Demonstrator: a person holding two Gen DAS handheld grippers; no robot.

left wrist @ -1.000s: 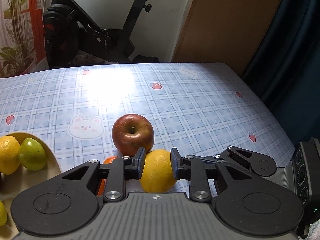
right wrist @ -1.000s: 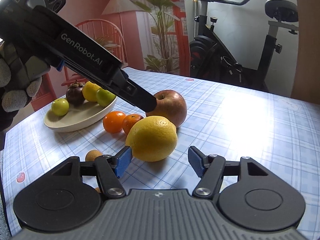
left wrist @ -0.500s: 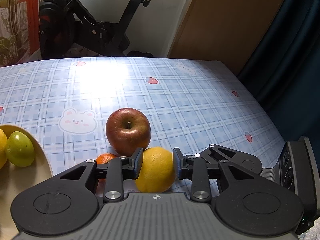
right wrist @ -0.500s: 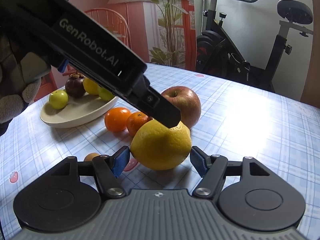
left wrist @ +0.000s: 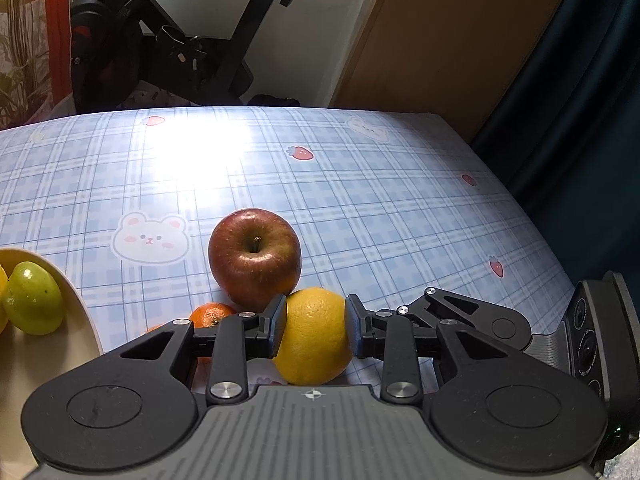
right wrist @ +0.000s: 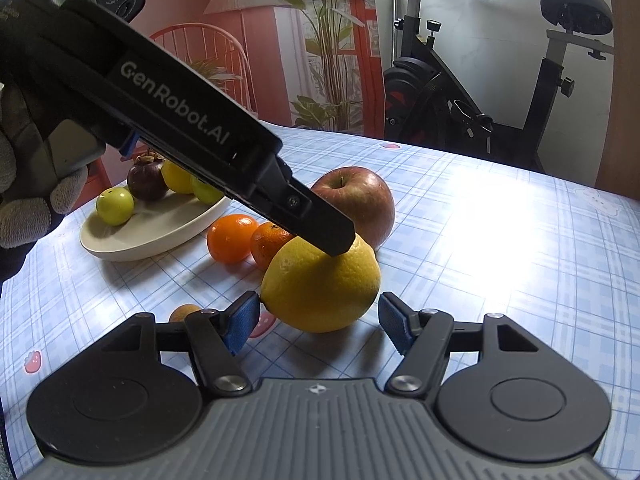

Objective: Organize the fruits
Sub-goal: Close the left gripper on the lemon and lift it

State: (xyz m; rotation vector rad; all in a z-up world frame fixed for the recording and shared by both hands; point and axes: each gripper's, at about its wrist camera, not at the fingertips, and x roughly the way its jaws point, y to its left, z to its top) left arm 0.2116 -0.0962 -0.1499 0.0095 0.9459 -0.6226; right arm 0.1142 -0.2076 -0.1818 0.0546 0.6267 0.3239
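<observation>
- Gripping the yellow lemon (left wrist: pixel 314 336) from both sides, the left tongs (left wrist: pixel 316 322) are clamped on it, low over the tabletop (left wrist: pixel 360 200).
- Right tongs (right wrist: pixel 320 320) stand apart, pads either side of the lemon, not pressing it.
- Just behind: red apple (left wrist: pixel 254 258) and two mandarins (right wrist: pixel 232 238).
- Farther left, a cream plate (right wrist: pixel 152 236) holds green fruit (right wrist: pixel 115 206) and a mangosteen (right wrist: pixel 147 178).

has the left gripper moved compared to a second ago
Yes. Its jaws closed onto the lemon, and the left gripper edged toward the apple.
</observation>
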